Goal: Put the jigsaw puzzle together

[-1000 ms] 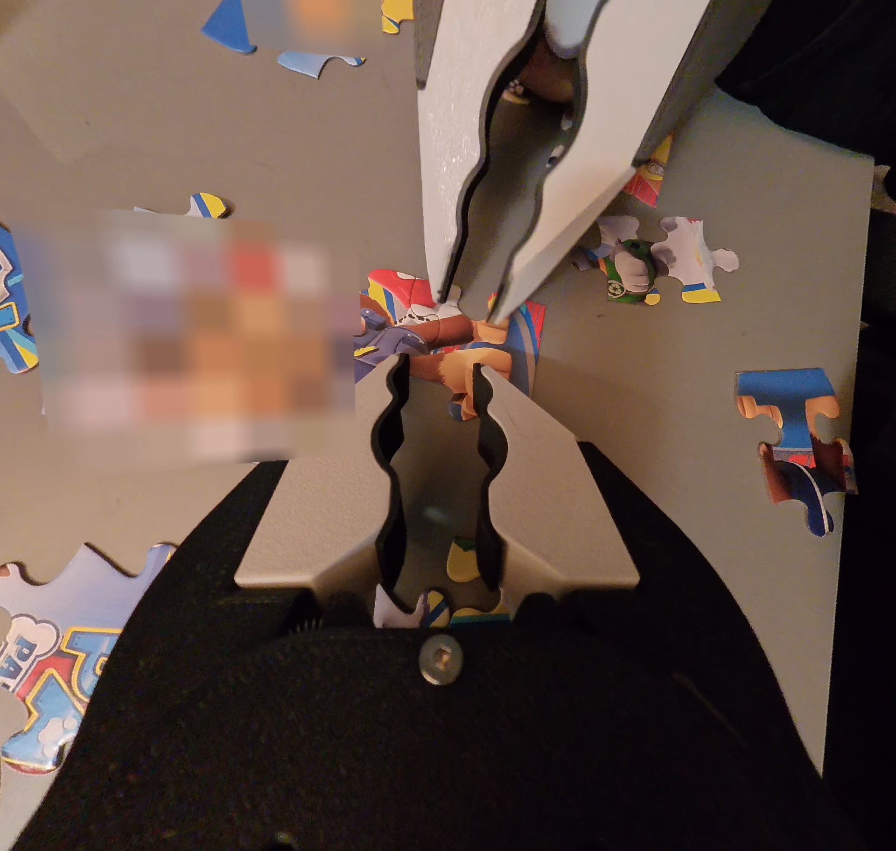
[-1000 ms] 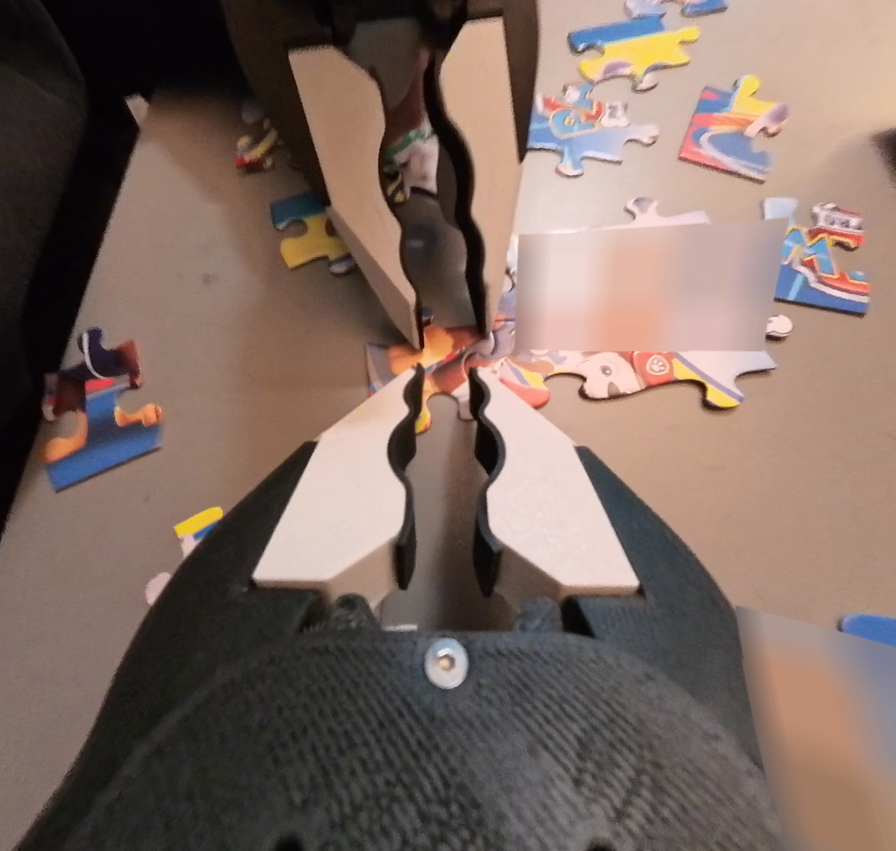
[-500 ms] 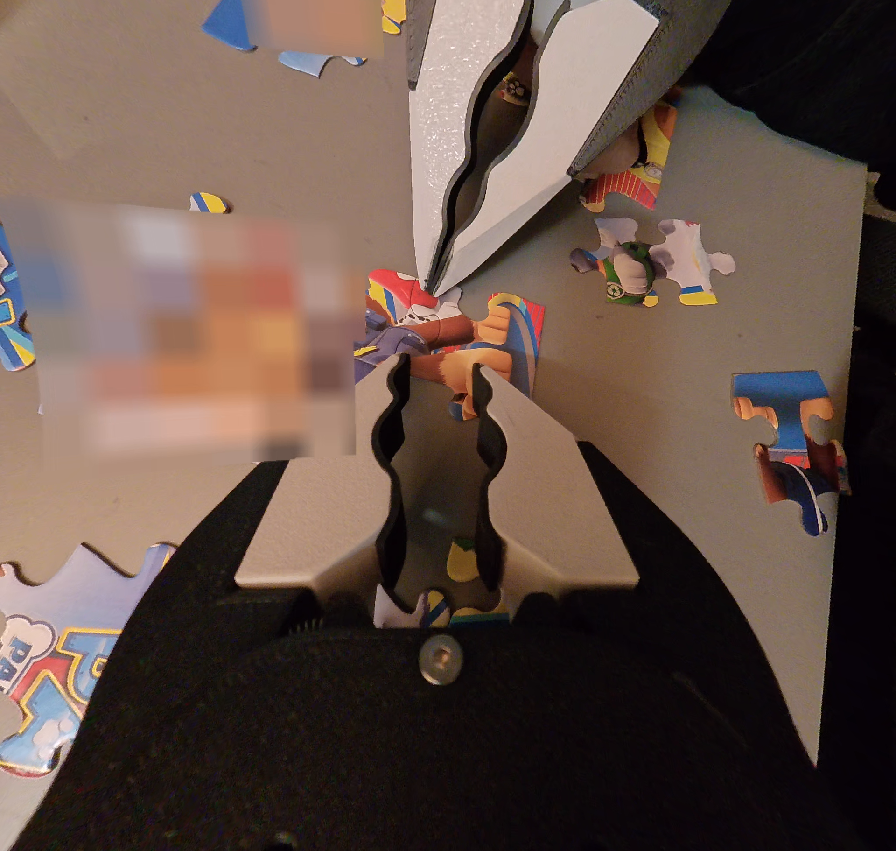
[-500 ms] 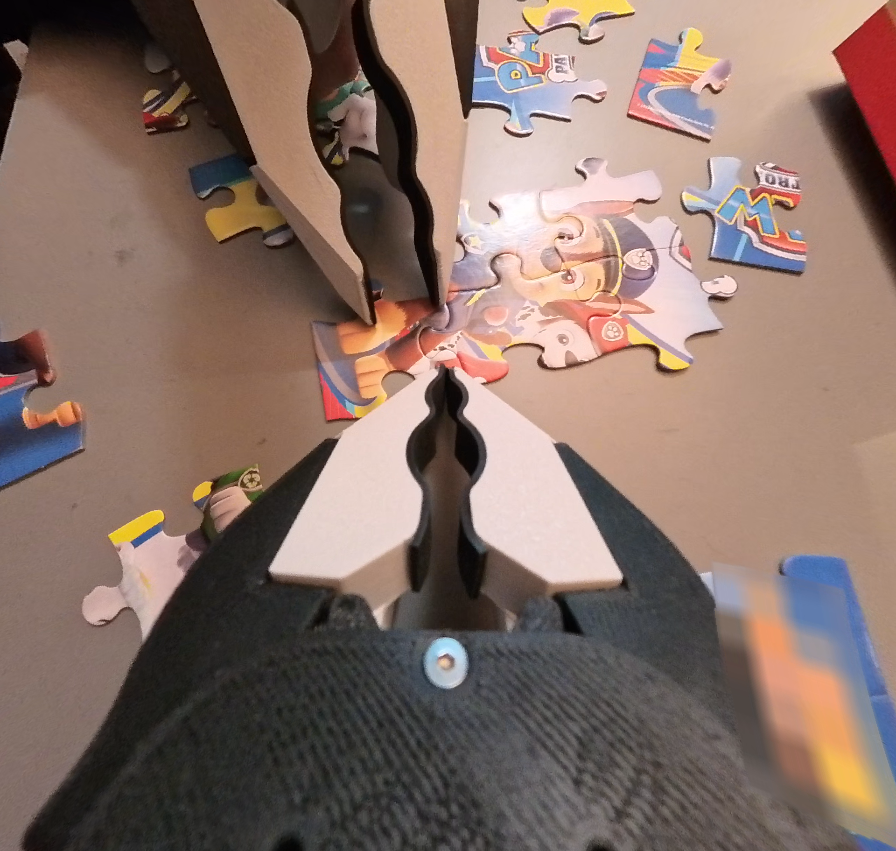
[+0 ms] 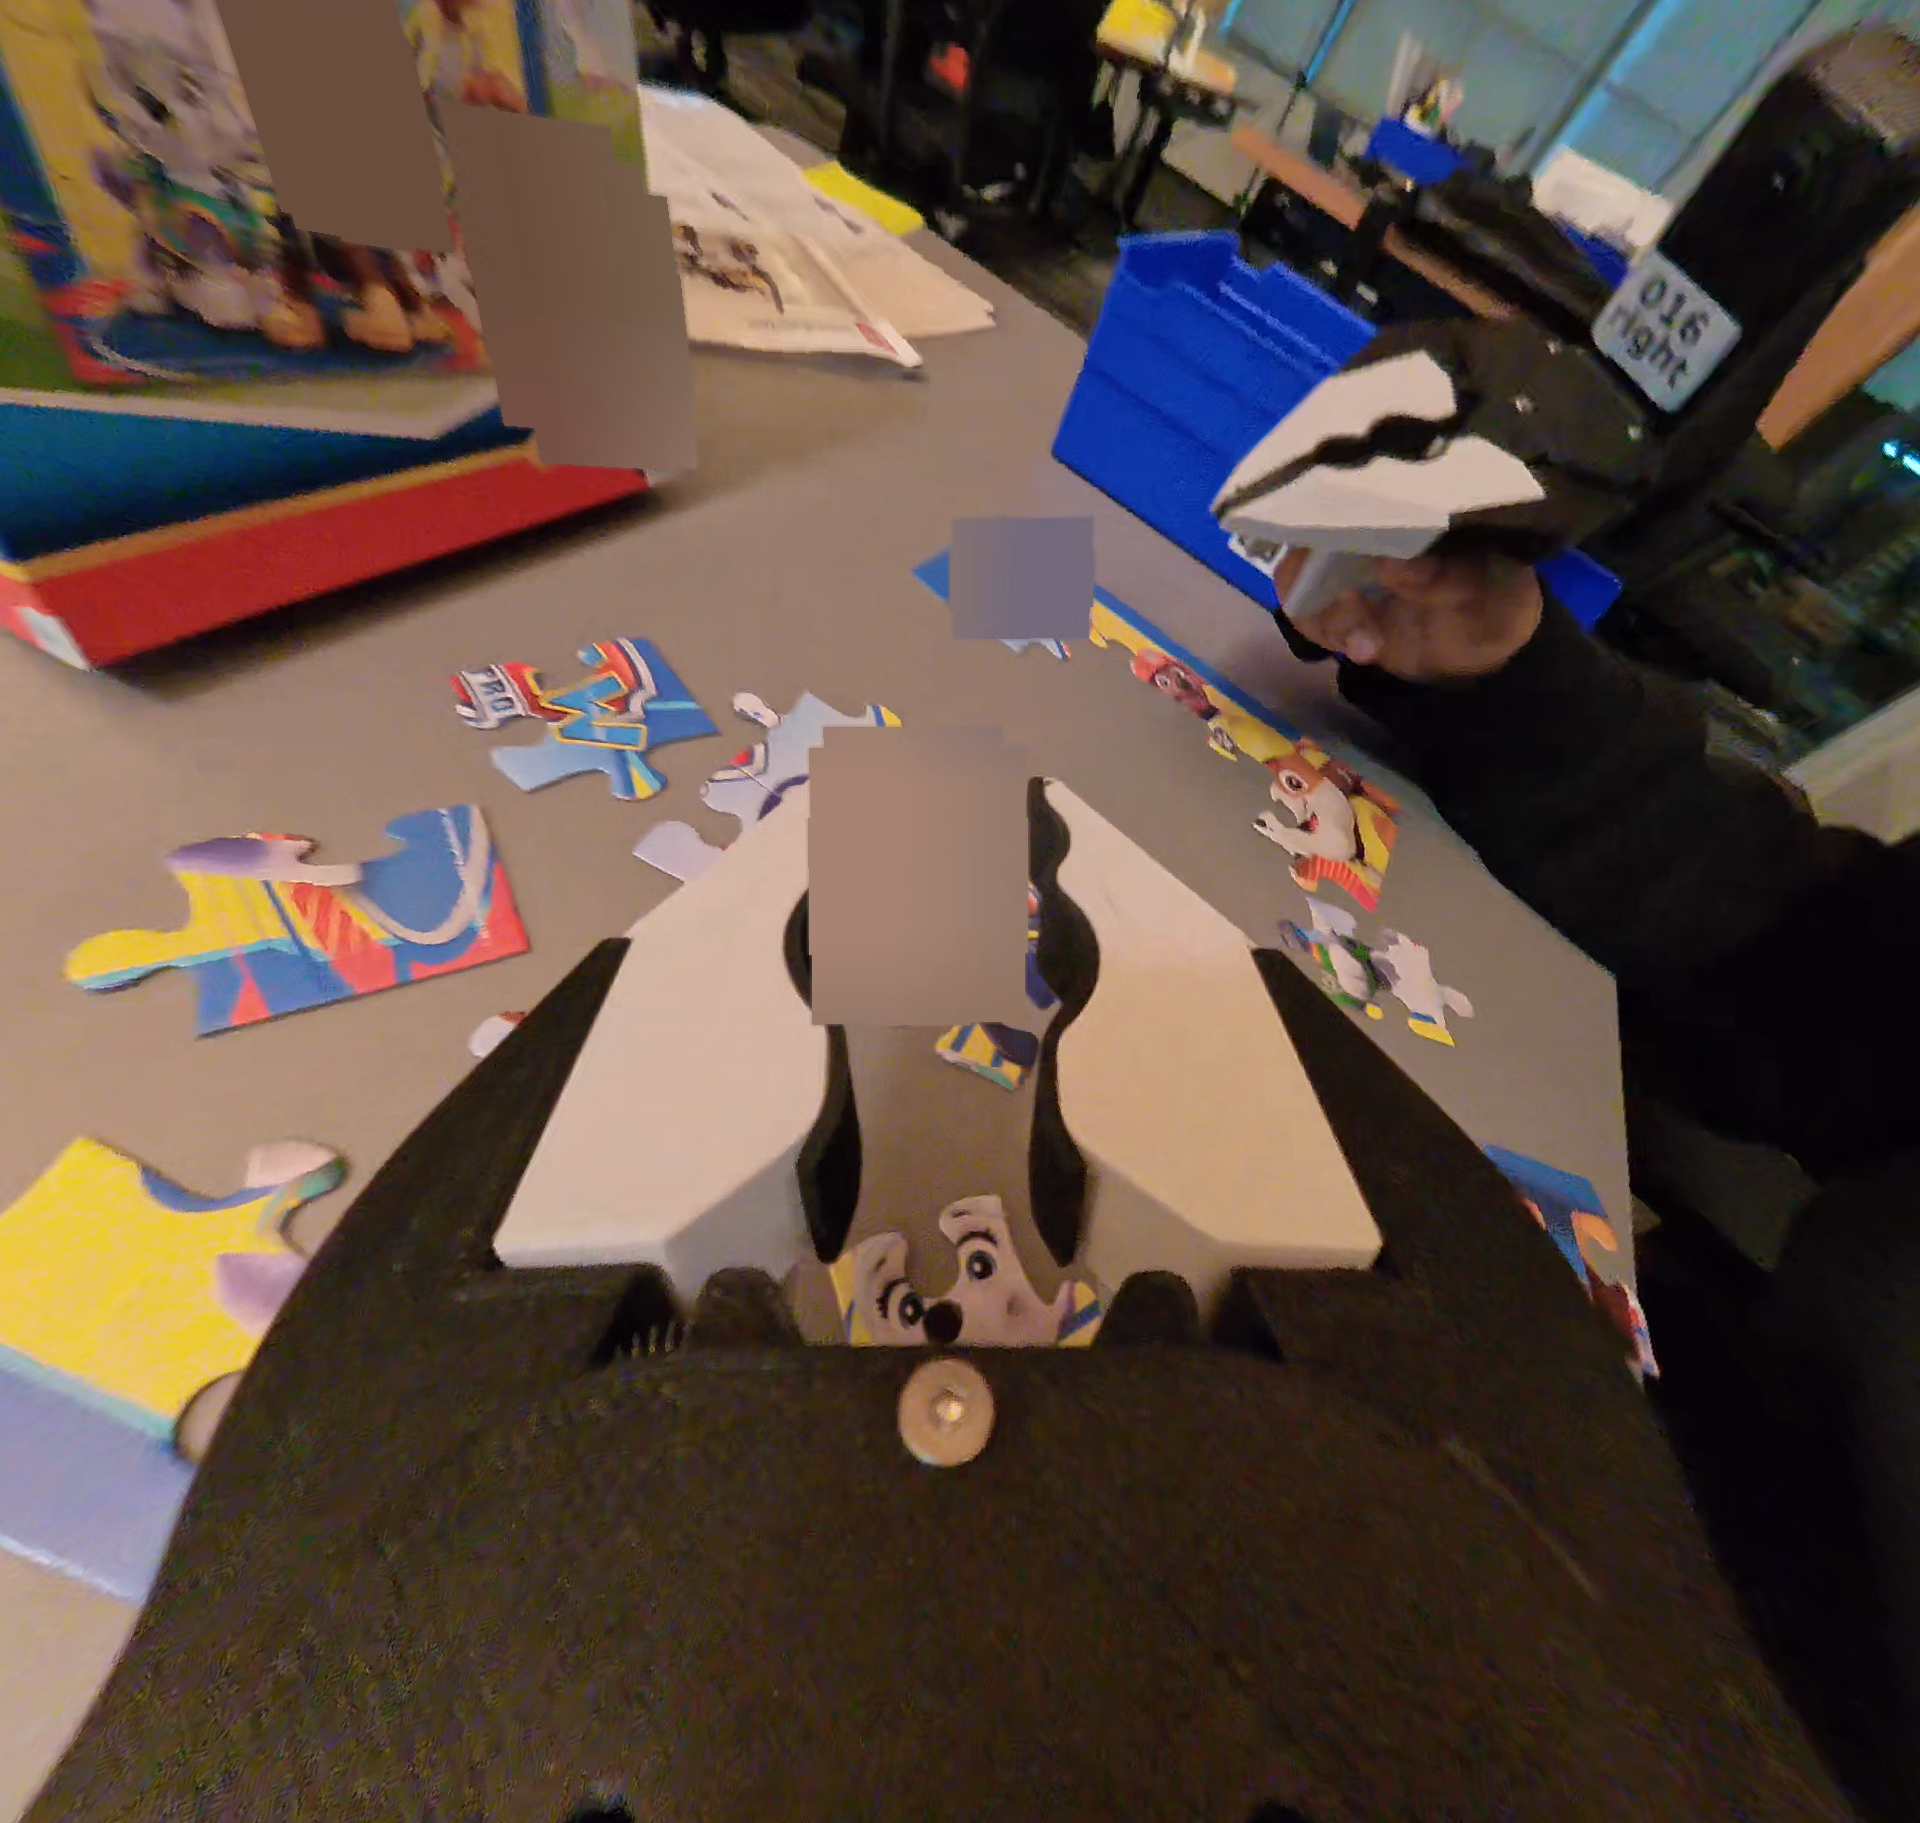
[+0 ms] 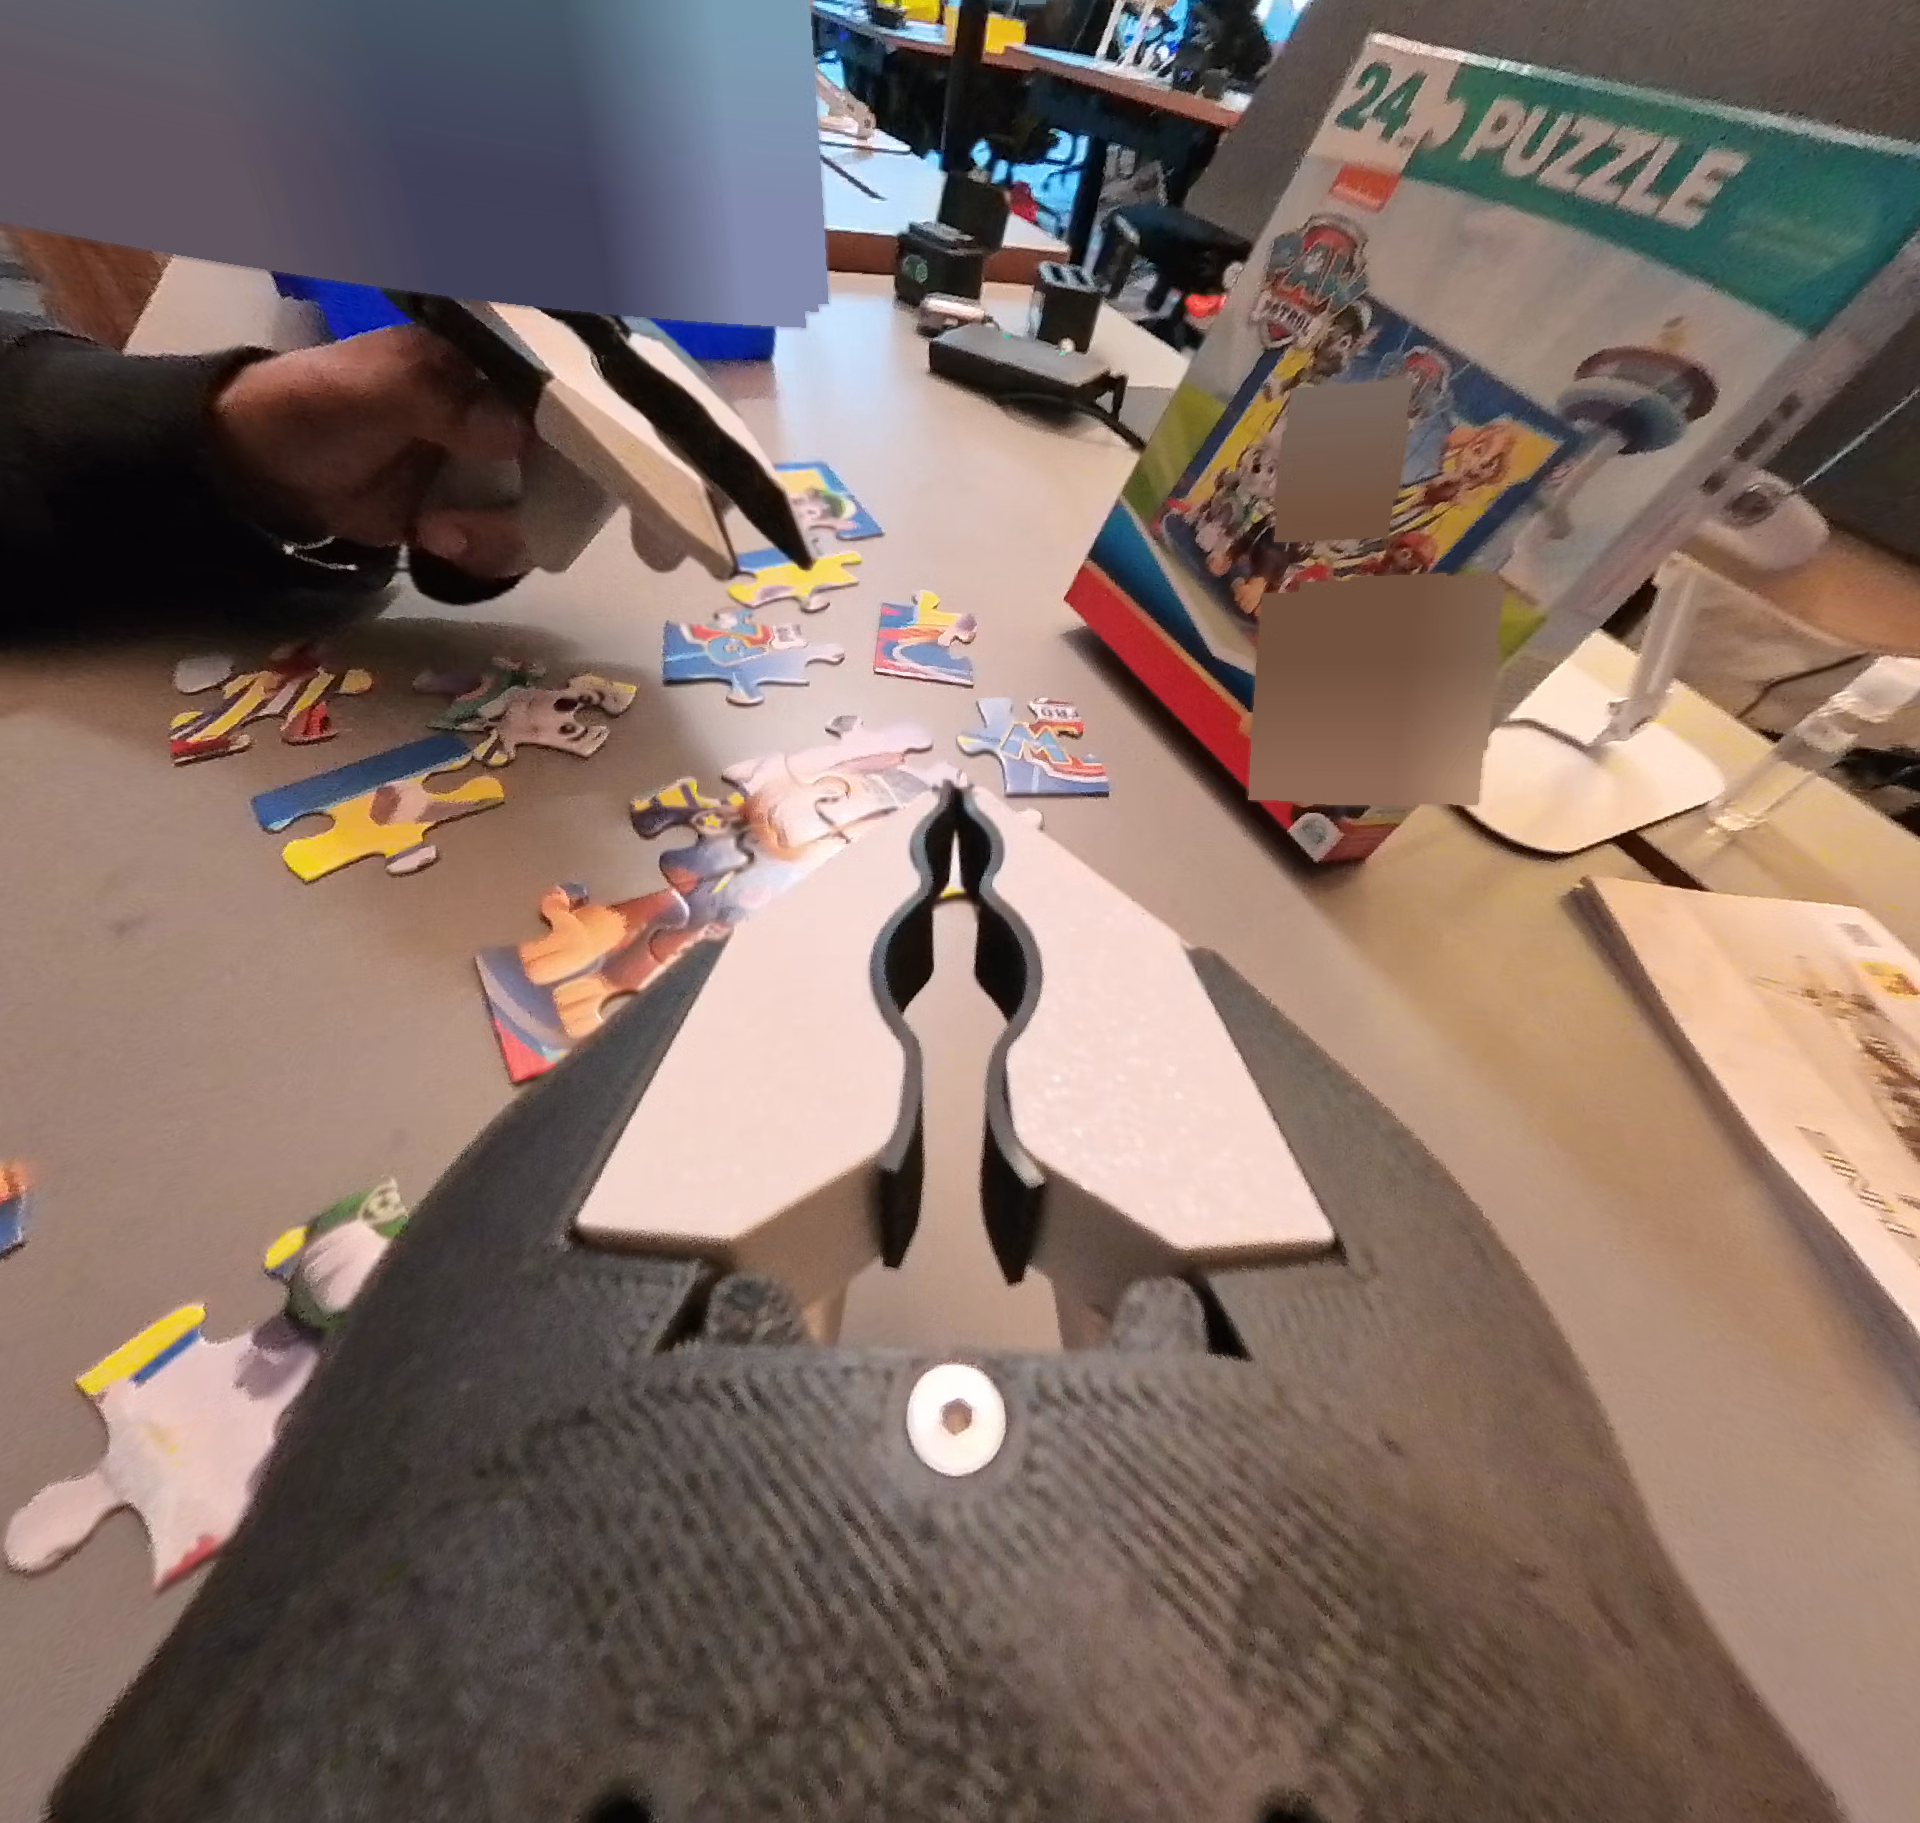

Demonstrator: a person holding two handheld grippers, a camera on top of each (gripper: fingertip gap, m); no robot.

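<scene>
Going from left to right in the right wrist view, the left claw [image 6: 767, 563] is at the far left. Its fingers are spread and grip nothing, and the tips hang just over a yellow piece [image 6: 795, 576]. I cannot tell whether they touch it. A small drop or sideways drift there would probably skate that flat piece across the smooth table [image 6: 1195, 942] rather than catch it.

The joined cluster [image 6: 727, 869] lies in the middle of the table. The right claw [image 6: 951, 794] has its fingers pressed together on nothing and is lined up with the cluster's far edge. In the left wrist view it hangs clear above the table. If it dipped, the closed tips could push the interlocked pieces apart or lever one up.

The loose pieces near the left edge, such as the white one [image 6: 156, 1441] and the green one [image 6: 343, 1243], sit close to the person's dark sleeve [image 6: 104, 464]. A sweep of that sleeve could brush them off. At the right, the puzzle box [image 6: 1455, 423] stands tilted and close to the pieces, so a knock might tip it onto them.

Count:
- **Claws:** two.
- **Joined clusters:** one.
- **Loose pieces:** about eleven in the right wrist view, though some are cut off by the frame.
- **Puzzle boxes:** one.
- **Booklets:** one booklet [image 6: 1766, 1046], near right.
- **Blue bins:** one blue bin [image 5: 1195, 371], seen in the left wrist view.
</scene>
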